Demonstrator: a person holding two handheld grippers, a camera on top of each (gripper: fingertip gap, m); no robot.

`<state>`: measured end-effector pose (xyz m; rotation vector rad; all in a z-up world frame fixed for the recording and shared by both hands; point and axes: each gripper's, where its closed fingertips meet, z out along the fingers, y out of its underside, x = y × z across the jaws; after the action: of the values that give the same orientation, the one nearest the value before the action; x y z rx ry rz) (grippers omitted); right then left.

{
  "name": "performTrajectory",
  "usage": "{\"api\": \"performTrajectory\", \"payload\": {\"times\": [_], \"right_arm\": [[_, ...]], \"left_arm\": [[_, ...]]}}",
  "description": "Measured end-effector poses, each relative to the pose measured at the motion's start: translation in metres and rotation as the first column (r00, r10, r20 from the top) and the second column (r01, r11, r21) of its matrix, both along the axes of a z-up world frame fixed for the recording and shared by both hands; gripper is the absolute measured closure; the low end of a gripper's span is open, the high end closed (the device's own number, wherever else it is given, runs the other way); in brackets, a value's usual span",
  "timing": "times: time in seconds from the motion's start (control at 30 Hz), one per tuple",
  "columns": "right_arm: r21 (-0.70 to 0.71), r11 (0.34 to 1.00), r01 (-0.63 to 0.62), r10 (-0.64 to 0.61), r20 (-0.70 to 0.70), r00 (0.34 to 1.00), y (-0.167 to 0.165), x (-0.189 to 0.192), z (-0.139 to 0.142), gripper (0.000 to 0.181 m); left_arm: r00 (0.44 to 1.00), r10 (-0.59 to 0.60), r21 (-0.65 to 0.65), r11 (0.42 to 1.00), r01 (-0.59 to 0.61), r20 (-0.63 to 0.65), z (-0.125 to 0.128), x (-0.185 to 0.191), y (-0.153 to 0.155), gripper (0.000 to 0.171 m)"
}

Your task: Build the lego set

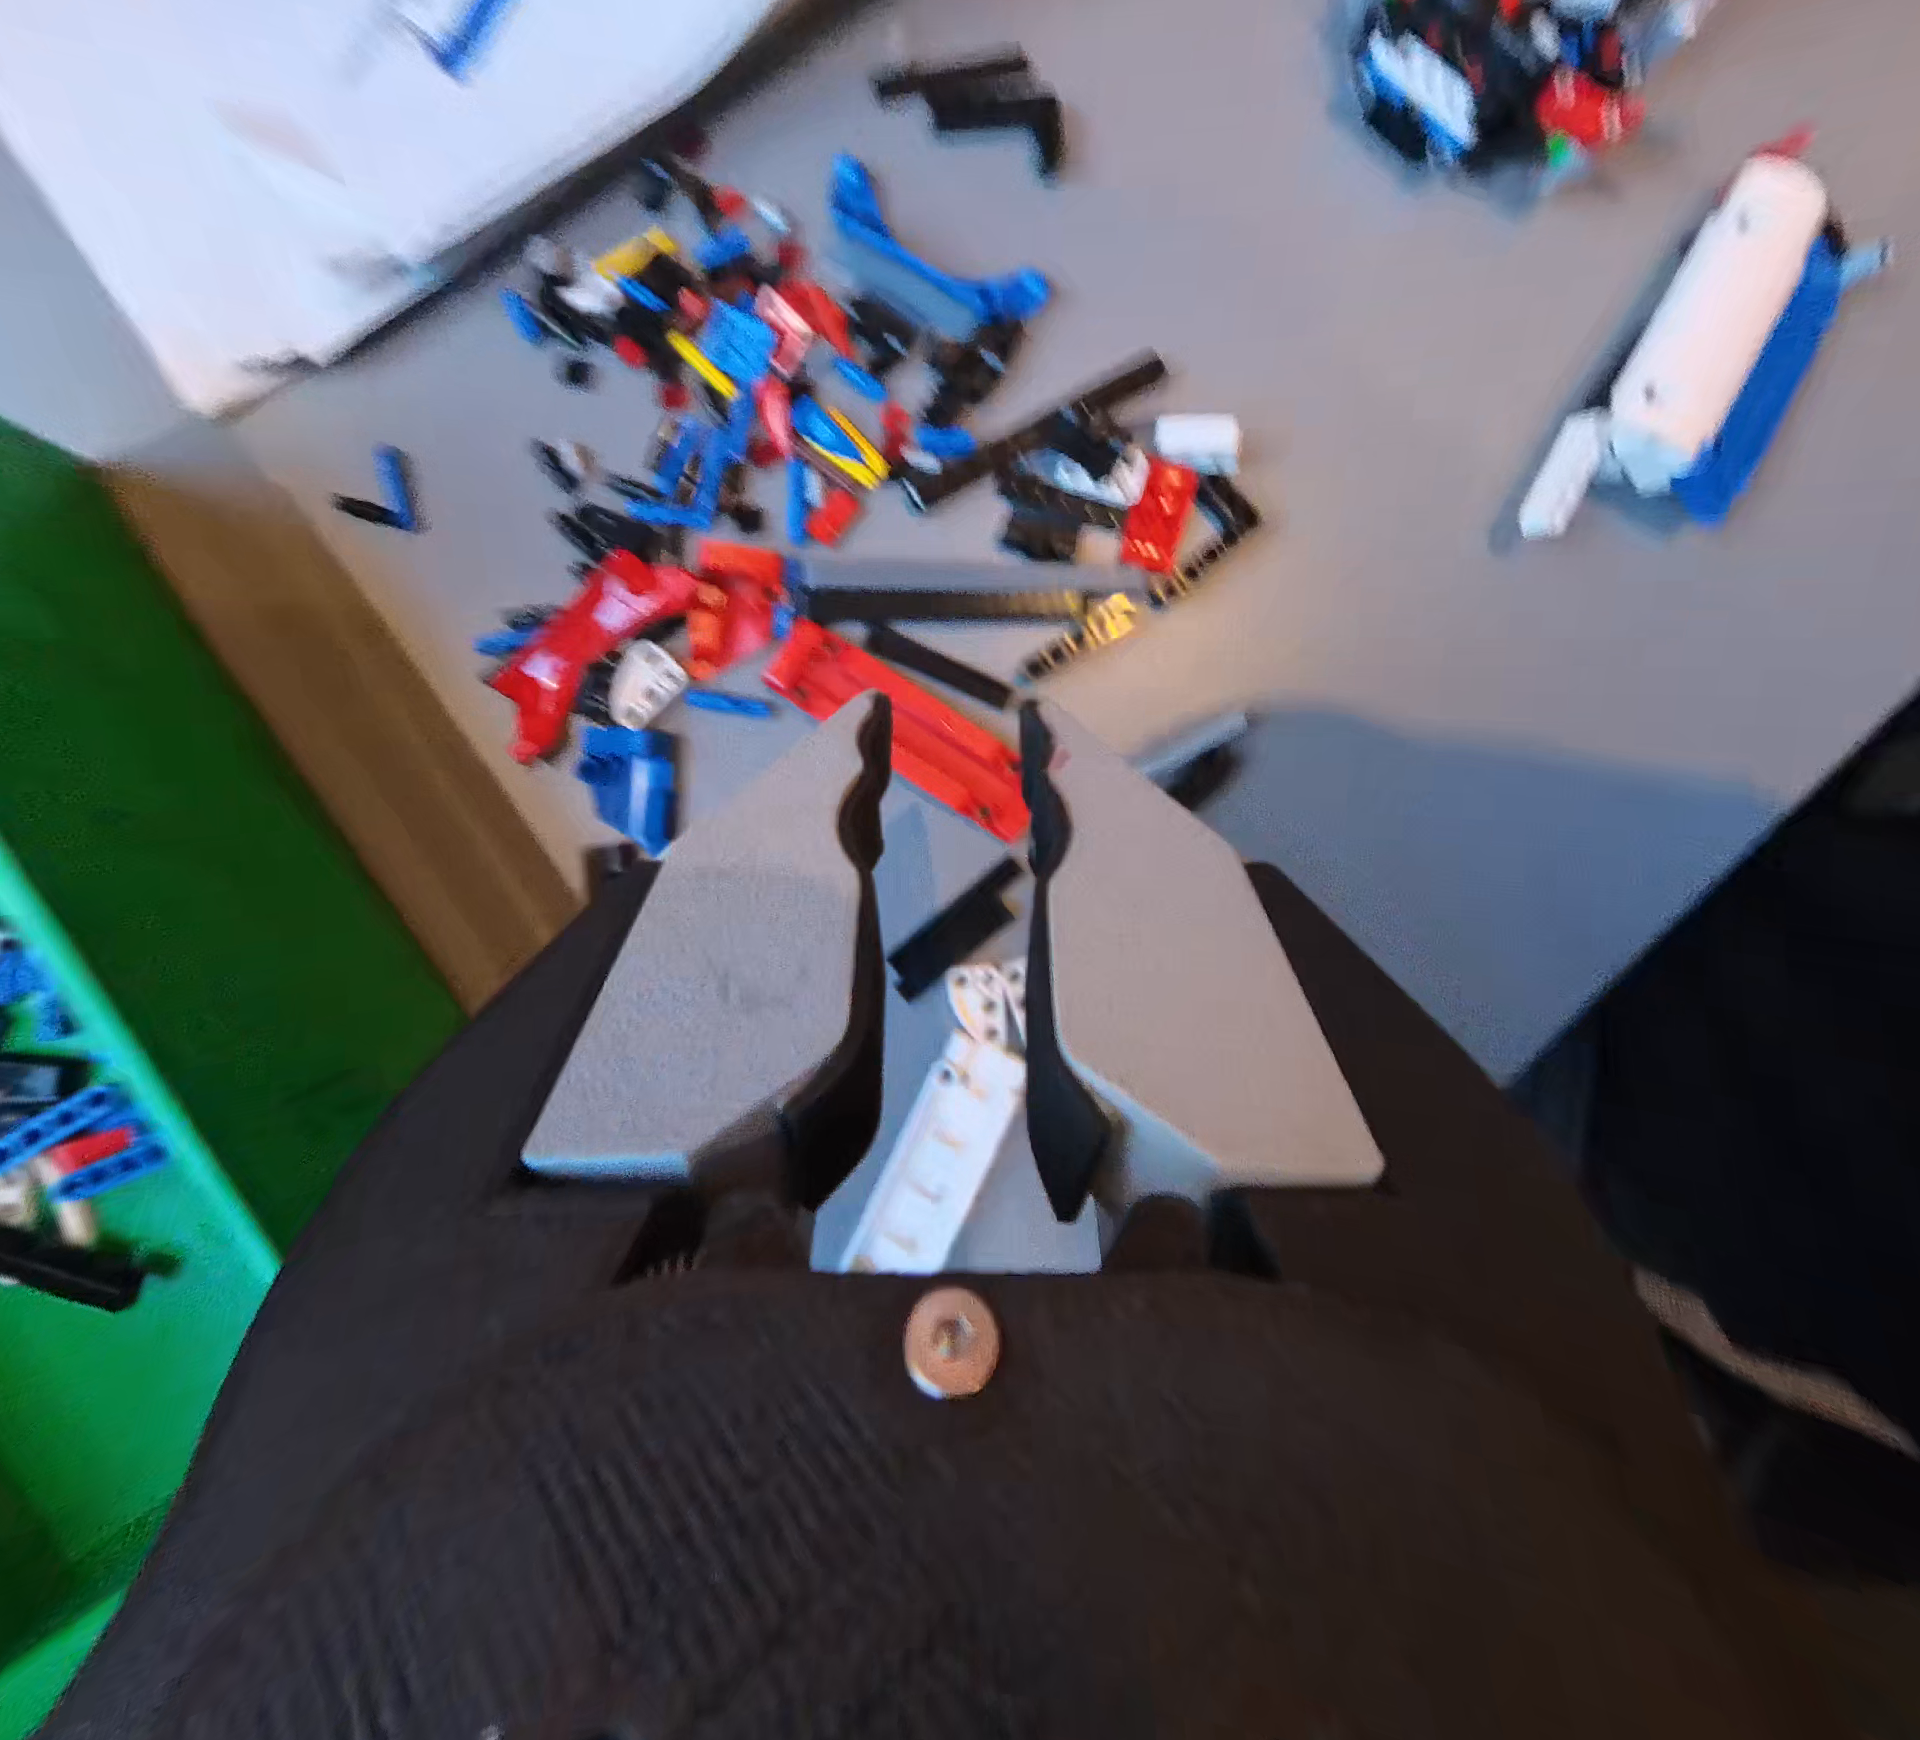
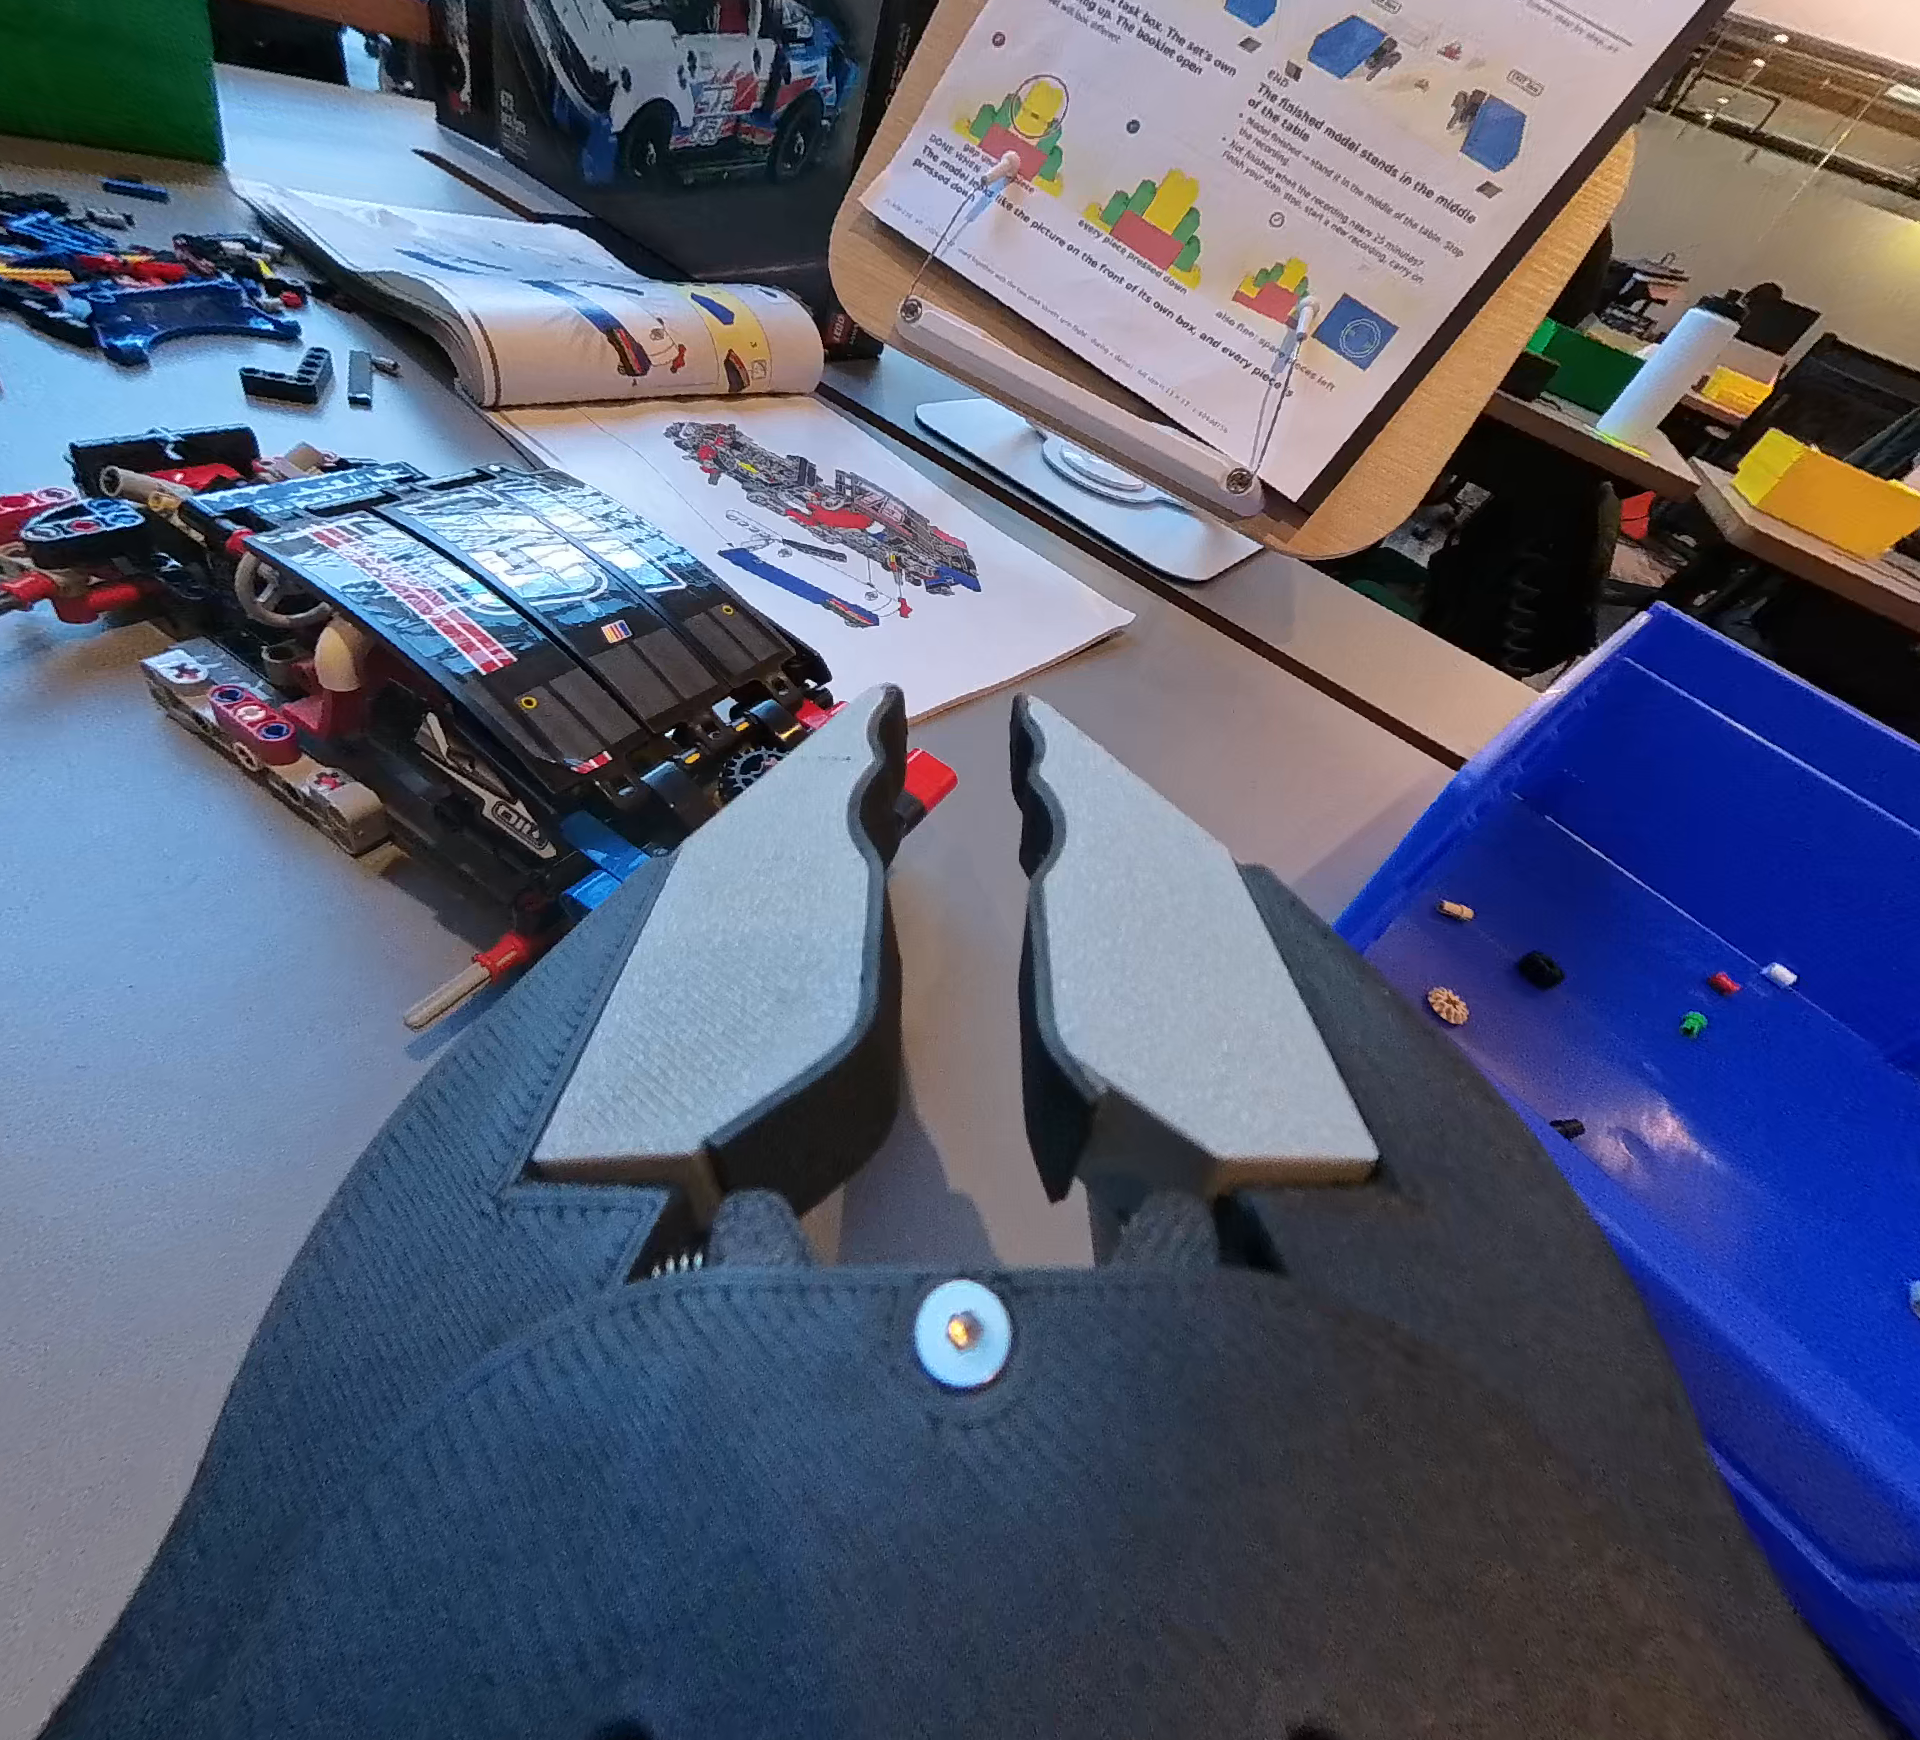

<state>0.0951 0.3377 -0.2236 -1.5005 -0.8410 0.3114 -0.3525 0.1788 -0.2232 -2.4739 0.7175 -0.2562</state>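
Observation:
In the blurred left wrist view, my left gripper (image 1: 954,734) is open and empty above a pile of loose red, blue, black and yellow Lego pieces (image 1: 769,443). A long red piece (image 1: 914,745) lies just past its fingertips. A white beam (image 1: 940,1150) and a black piece (image 1: 951,927) show on the table through the gap. A white and blue sub-assembly (image 1: 1714,340) lies to the right. My right gripper (image 2: 954,734) is open and empty, just right of the partly built black car model (image 2: 468,641), which also shows in the left wrist view (image 1: 1507,7).
An open instruction booklet (image 2: 831,527) lies behind the model, with the set's box (image 2: 675,7) and a stand holding a printed sheet (image 2: 1247,132) beyond. A blue bin (image 2: 1662,1171) with a few small parts sits at the right. A green bin (image 1: 104,963) stands at the left. The gap from one gripper's tips to the other's is roughly 50 centimetres. The black piece (image 1: 951,927) lies some 10 centimetres from my left tips, 50 centimetres from my right tips.

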Motion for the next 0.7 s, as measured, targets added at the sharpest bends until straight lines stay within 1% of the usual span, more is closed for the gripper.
{"api": "performTrajectory", "payload": {"times": [0.1, 0.17, 0.23, 0.33, 0.4, 0.53, 0.7], "right_arm": [[0.000, 1.000, -0.007, 0.007, -0.004, 1.000, -0.001, -0.001, 0.000, 0.164], [0.001, 1.000, -0.011, 0.011, -0.005, 1.000, -0.001, -0.001, 0.001, 0.164], [0.005, 1.000, -0.013, 0.013, -0.007, 1.000, -0.002, -0.001, 0.001, 0.164], [0.007, 1.000, -0.014, 0.014, -0.011, 1.000, -0.002, -0.001, 0.002, 0.164], [0.008, 1.000, -0.014, 0.014, -0.014, 1.000, -0.003, -0.001, 0.003, 0.164], [0.010, 1.000, -0.014, 0.014, -0.021, 1.000, -0.003, 0.000, 0.004, 0.165], [0.010, 1.000, -0.017, 0.017, -0.029, 0.999, -0.004, 0.000, 0.005, 0.165]], "left_arm": [[0.997, -0.071, -0.124, 0.990, 0.065, -0.044, -0.030, 0.010, -0.035, 0.150], [0.995, -0.086, -0.201, 0.977, 0.075, -0.048, -0.047, 0.014, -0.053, 0.150], [0.995, -0.092, -0.247, 0.966, 0.080, -0.040, -0.059, 0.018, -0.065, 0.150], [0.996, -0.087, -0.261, 0.962, 0.080, -0.013, -0.066, 0.025, -0.072, 0.150], [0.996, -0.083, -0.261, 0.962, 0.075, -0.019, -0.070, 0.026, -0.072, 0.151], [0.991, -0.097, -0.270, 0.960, 0.070, -0.090, -0.081, 0.022, -0.073, 0.158], [0.991, -0.093, -0.255, 0.965, 0.066, -0.097, -0.084, 0.026, -0.069, 0.171]]}}
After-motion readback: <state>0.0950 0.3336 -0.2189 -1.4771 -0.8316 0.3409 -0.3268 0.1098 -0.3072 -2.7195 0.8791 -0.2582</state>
